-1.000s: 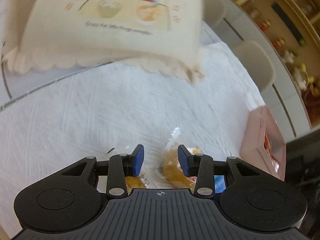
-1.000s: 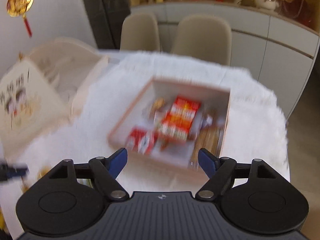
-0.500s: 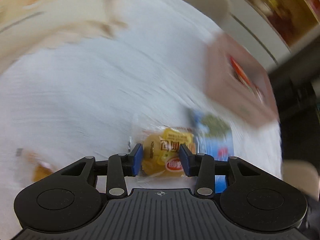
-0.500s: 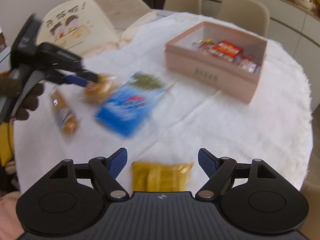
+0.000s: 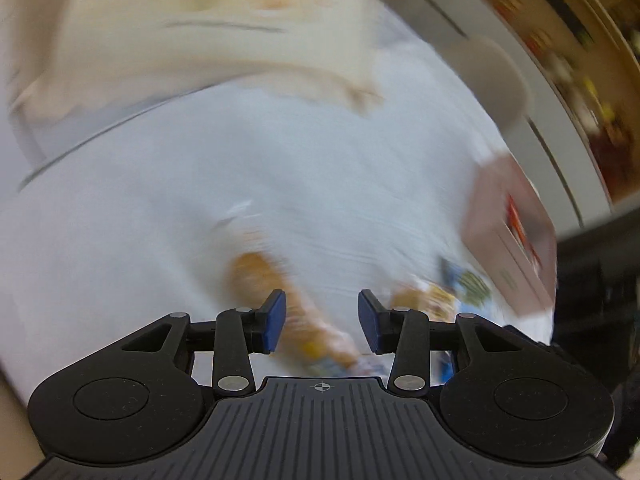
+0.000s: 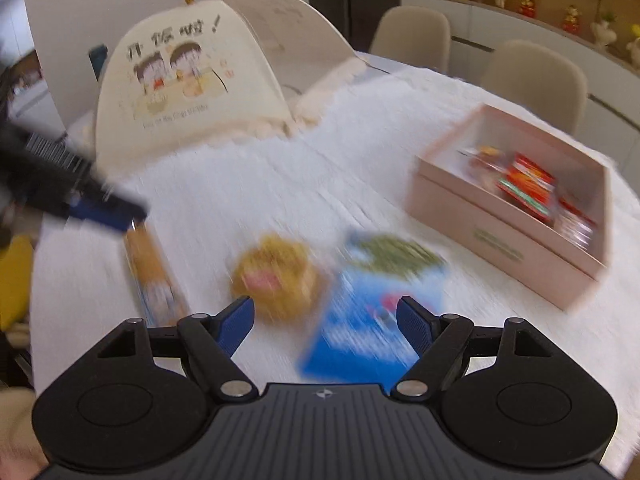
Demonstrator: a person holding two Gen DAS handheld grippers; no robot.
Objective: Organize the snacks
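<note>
Loose snacks lie on the white tablecloth [image 6: 248,184]: a long orange pack [image 6: 154,276], a round yellow snack [image 6: 276,276] and a blue packet [image 6: 372,320]. A pink box [image 6: 508,208] with red packets stands at the right. My right gripper [image 6: 324,316] hovers over the blue packet, its jaws opening, touching nothing. My left gripper [image 5: 322,320] is open above the long orange pack [image 5: 280,300], which lies between the jaws untouched. In the right wrist view the left gripper [image 6: 100,208] shows over that pack's far end. The left wrist view is blurred.
A cream food cover [image 6: 188,76] with a cartoon print stands at the back left of the table. Beige chairs [image 6: 412,36] line the far side, before a low cabinet with ornaments. The pink box [image 5: 512,232] is at the right in the left wrist view.
The round yellow snack that was between the left jaws now lies beside the blue packet. My left gripper has shifted over the long orange pack. My right gripper swung towards the loose snacks.
</note>
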